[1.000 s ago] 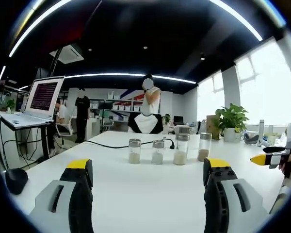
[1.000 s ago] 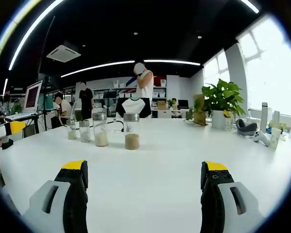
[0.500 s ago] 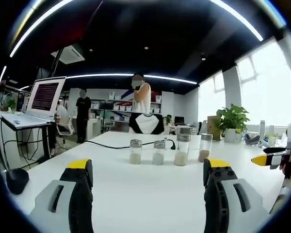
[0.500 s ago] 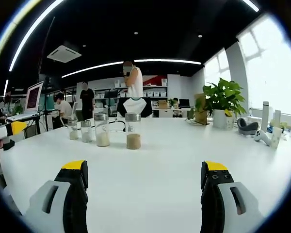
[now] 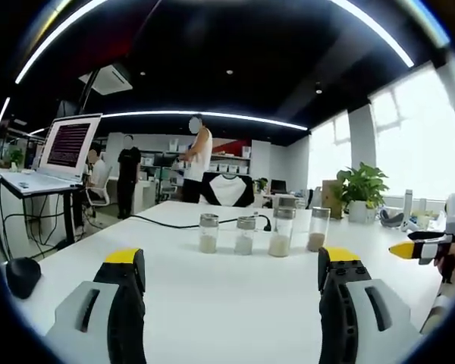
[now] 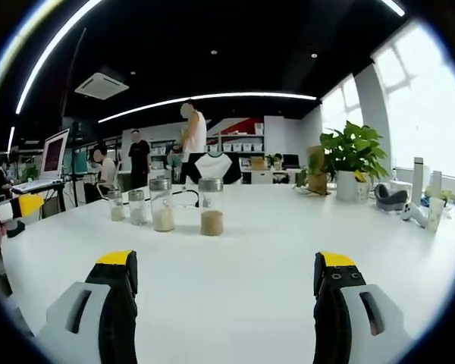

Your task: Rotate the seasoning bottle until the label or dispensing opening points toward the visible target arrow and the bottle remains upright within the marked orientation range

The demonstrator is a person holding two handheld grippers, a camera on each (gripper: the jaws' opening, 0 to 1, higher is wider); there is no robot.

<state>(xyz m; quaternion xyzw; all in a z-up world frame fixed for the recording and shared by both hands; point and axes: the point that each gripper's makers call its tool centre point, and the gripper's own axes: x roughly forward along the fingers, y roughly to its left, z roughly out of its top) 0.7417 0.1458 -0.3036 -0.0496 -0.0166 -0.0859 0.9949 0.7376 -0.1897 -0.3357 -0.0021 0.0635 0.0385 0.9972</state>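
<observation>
White table carries four upright seasoning bottles in a row beside a black cable. I hold my left gripper and right gripper spread wide, both well short of that row and gripping nothing.

Four clear glass seasoning bottles with silver metal caps stand upright in a row on the white table, each partly filled with pale powder.

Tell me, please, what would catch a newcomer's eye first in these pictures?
Probably the row of four seasoning bottles standing upright mid-way across the white table, ahead of both open, empty grippers. Next, the leafy potted plant by the bright windows, and the lit laptop on a stand off to the left.
</observation>
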